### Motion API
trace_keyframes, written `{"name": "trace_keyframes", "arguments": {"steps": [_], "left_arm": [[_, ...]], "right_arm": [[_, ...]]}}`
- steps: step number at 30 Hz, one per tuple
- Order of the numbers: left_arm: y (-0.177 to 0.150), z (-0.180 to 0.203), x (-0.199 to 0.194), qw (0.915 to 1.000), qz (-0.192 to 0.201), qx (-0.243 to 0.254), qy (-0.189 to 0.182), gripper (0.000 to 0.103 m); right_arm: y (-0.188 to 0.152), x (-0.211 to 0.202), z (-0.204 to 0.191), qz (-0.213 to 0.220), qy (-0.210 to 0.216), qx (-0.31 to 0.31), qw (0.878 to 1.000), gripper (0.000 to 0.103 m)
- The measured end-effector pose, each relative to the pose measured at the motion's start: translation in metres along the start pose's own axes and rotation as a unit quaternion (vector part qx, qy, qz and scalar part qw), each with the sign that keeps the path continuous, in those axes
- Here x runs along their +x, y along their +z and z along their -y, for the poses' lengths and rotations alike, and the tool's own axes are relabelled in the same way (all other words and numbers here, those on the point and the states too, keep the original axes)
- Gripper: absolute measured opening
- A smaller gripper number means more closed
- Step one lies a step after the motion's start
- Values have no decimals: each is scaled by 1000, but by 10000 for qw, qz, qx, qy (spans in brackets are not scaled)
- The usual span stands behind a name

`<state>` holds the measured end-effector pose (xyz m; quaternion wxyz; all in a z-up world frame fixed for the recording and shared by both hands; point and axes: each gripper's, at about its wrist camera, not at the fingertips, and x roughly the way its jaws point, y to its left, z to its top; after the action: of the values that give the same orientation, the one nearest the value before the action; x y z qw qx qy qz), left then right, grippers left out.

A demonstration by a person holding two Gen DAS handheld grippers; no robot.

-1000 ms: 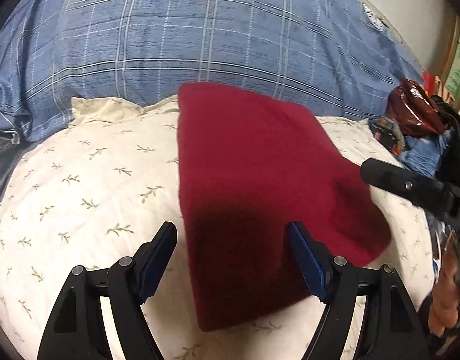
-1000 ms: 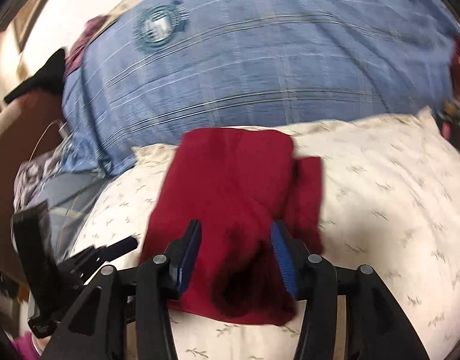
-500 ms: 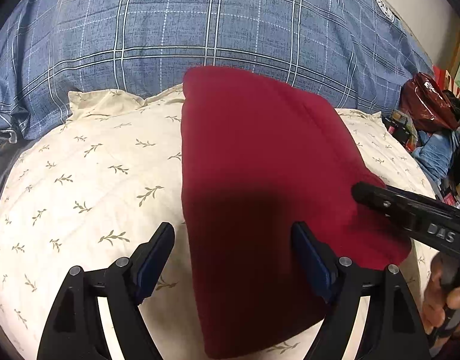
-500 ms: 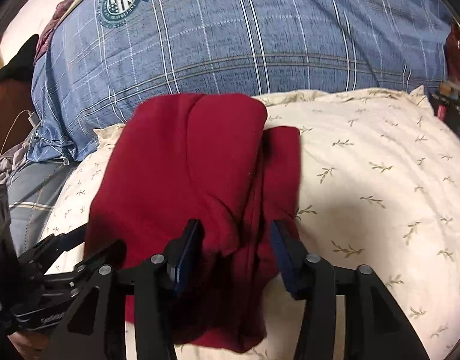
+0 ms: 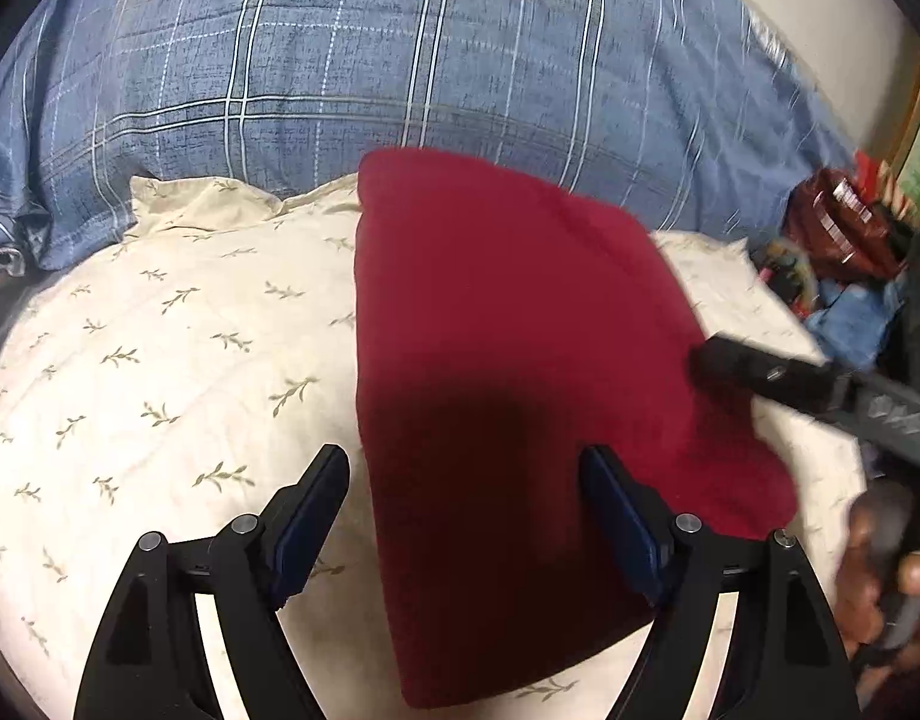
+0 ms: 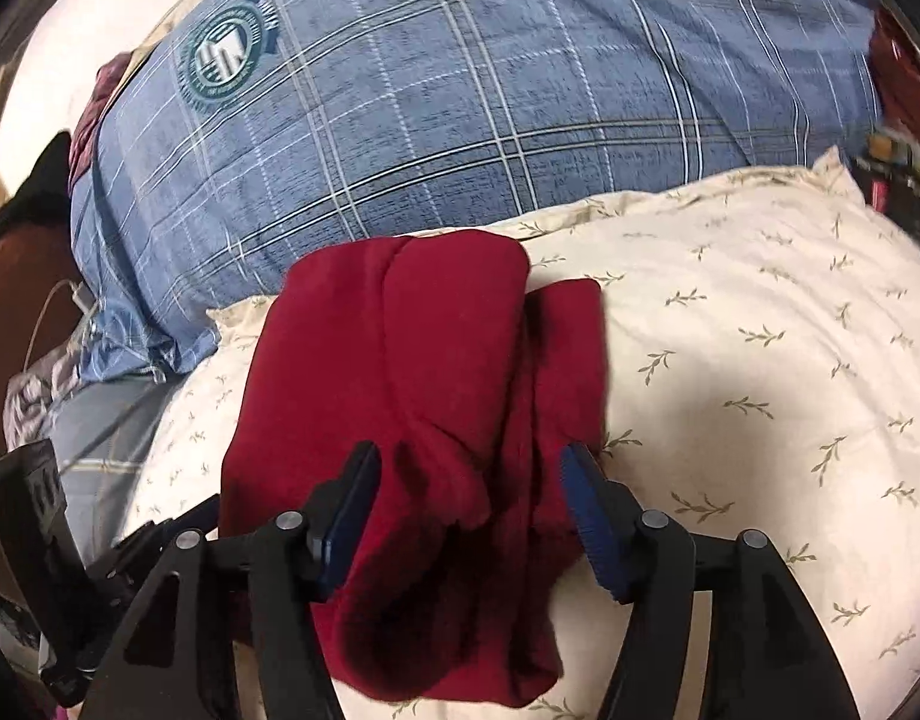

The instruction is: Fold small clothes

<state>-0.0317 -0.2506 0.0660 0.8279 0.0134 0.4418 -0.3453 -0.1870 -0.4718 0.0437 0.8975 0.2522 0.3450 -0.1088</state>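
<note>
A dark red garment point(image 5: 508, 360) lies folded on a cream pillow with a leaf print point(image 5: 178, 360). In the right wrist view the garment point(image 6: 412, 384) shows a folded flap on top and bunched cloth at its near end. My left gripper point(image 5: 463, 516) is open, its fingers astride the garment's near left part, just above it. My right gripper point(image 6: 469, 510) is open over the bunched near end, holding nothing. The right gripper's black fingers point(image 5: 760, 372) also show at the garment's right edge in the left wrist view.
A large blue plaid pillow point(image 5: 400, 72) lies behind the cream one. Clutter with a dark red shiny bag point(image 5: 844, 228) sits at the far right. Grey patterned bedding point(image 6: 94, 420) and a white cable point(image 6: 58, 306) lie left of the pillow.
Both grippers have drawn back a little from the garment. The right gripper's fingers have opened wider. The garment has stayed in place.
</note>
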Motion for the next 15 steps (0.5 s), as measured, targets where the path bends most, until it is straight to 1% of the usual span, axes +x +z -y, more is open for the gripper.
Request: {"name": "trace_keyframes", "arguments": {"steps": [1,3,5,7,8,11,13,15], "left_arm": [[3,-6,-2,9999,61,-88,-133,80],[9,-17,-2,9992,86,-265,-294,81],[15,-27,3,9980,-3,-450,-445,84],[20,-36,15,9952,-220,-603,-744,85],[21,-41,24,9928,-402,-687,-900,85],[24,-52,43,9862,-621,-885,-1251,88],[27,-57,52,9839,-658,-904,-1393,90],[30,-57,56,9844,-590,-817,-1441,91]], "right_arm": [[0,2,4,15,9,52,10000,75],[2,11,16,-63,125,198,9997,79],[4,19,23,-199,270,291,9990,82],[7,26,28,-202,396,343,9984,88],[9,29,30,-191,437,348,9983,89],[14,41,35,-184,665,418,9967,92],[17,50,37,-234,912,456,9945,92],[21,57,34,-236,1050,427,9933,93]]}}
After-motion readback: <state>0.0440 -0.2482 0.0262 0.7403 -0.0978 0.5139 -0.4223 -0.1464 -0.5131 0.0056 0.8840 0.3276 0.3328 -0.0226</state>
